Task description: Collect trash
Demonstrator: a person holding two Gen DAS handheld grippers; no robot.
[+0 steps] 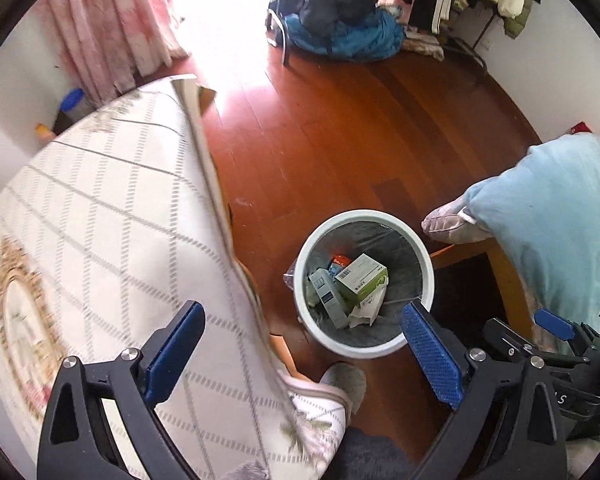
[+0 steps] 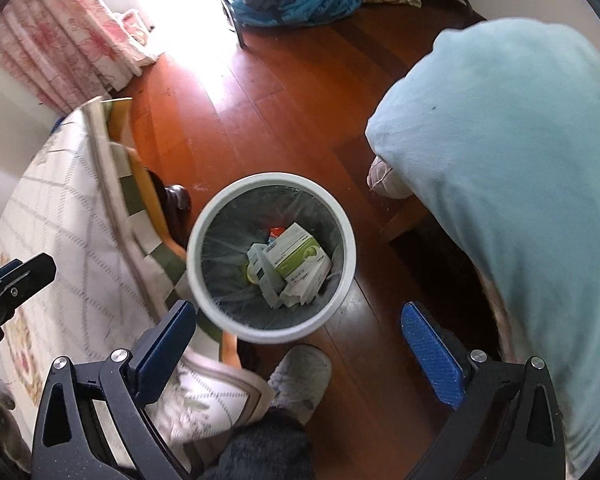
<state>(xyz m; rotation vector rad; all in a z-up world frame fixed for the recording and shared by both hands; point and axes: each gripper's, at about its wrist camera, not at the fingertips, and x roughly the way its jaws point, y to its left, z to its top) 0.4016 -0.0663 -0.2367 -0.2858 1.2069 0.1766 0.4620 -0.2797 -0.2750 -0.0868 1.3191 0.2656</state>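
A white round trash bin (image 1: 426, 264) with a dark liner stands on the wooden floor; it also shows in the right wrist view (image 2: 342, 224). Inside lie a green-and-white box (image 1: 360, 280), a blue-grey box (image 1: 328, 296), a red item and crumpled paper; the green-and-white box also shows in the right wrist view (image 2: 296, 252). My left gripper (image 1: 302, 322) is open and empty, above the bin's near left side. My right gripper (image 2: 298, 322) is open and empty, above the bin's near rim. The right gripper also appears at the left wrist view's lower right (image 1: 552, 324).
A table with a white patterned cloth (image 1: 100, 240) is to the left. A piece of furniture under a light blue cover (image 2: 520, 180) is to the right. The person's slipper (image 2: 300, 380) is just before the bin. Clothes (image 1: 340, 28) are piled at the far side.
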